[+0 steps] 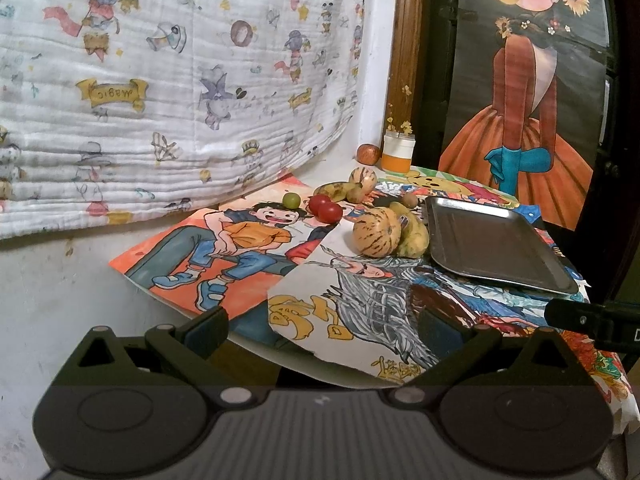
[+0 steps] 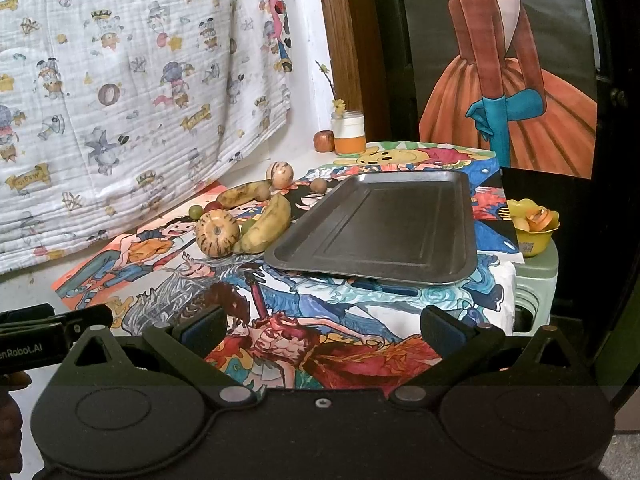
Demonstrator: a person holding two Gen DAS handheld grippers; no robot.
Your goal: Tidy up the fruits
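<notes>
Left wrist view: left gripper (image 1: 322,326) has its fingers (image 1: 206,330) spread wide, empty, hanging off the near tabletop edge, well short of the fruit. Right gripper (image 2: 322,326) is the same: fingers (image 2: 202,330) wide, nothing held, over the drawings in front of the metal tray (image 2: 384,228).

Fruit sits loose in a cluster left of the tray, tray still empty. Striped melon (image 1: 376,232) touches a yellow banana (image 1: 414,236), which lies right against the tray rim. Two red tomatoes (image 1: 326,208) and a green grape (image 1: 291,199) lie just behind; a second banana (image 1: 334,190), another striped melon (image 1: 362,176) and small brown fruits sit further back.

Risks, as I judge them:
- Round melon is wide and smooth; an off-centre pinch likely squirts it out and it rolls.
- Packed cluster: fingers going for one piece can nudge neighbours, and tomatoes or the grape roll off the tabletop (image 1: 256,344).
- Loose paper drawings (image 1: 224,256) may slide or snag under a low approach.
- Tomatoes bruise if squeezed hard.
- Both grippers sit close; paths could cross at the tray.
</notes>
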